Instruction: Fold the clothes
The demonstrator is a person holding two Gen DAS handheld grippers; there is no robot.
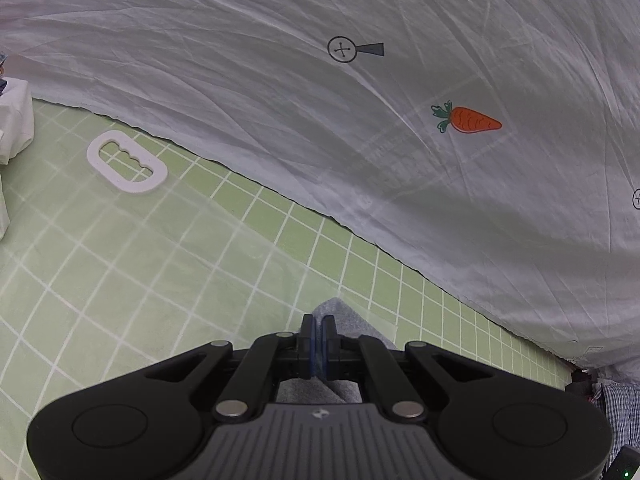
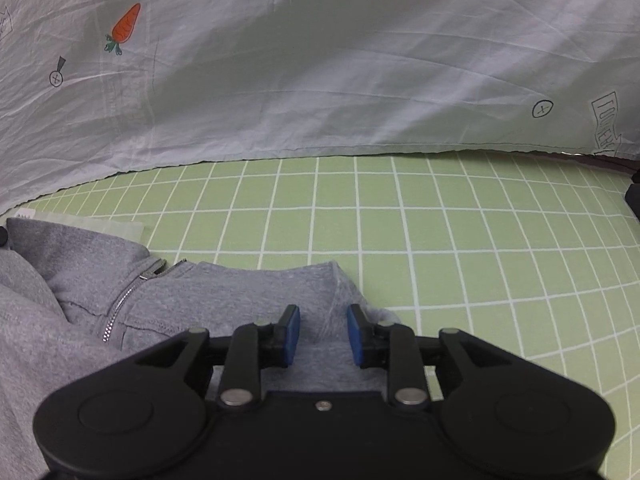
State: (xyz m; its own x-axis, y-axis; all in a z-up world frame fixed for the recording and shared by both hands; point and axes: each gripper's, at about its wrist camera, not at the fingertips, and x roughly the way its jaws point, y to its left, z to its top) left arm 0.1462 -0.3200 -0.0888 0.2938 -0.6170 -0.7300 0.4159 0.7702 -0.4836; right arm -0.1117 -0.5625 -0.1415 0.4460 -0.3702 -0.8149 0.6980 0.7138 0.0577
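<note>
Through the left wrist camera I see my left gripper (image 1: pixel 319 330) pinched tight on a fold of the grey zip sweater (image 1: pixel 344 320), its blue pads pressed together with cloth between them. Beneath lies a green checked cover (image 1: pixel 120 260) with white grid lines. A white plastic ring (image 1: pixel 127 161) with a notched slot rests flat on it, well off to the left. Beyond, a wrinkled pale sheet (image 1: pixel 280 100) printed with a carrot (image 1: pixel 466 119) overlaps the green cover.

Through the right wrist camera, my right gripper (image 2: pixel 323 330) hangs with its jaws apart over the sweater's (image 2: pixel 240 292) edge, holding nothing. The garment lies on the green cover (image 2: pixel 440 240), zipper (image 2: pixel 120 304) partly undone toward the left. The same pale sheet (image 2: pixel 320 80) fills the background.
</note>
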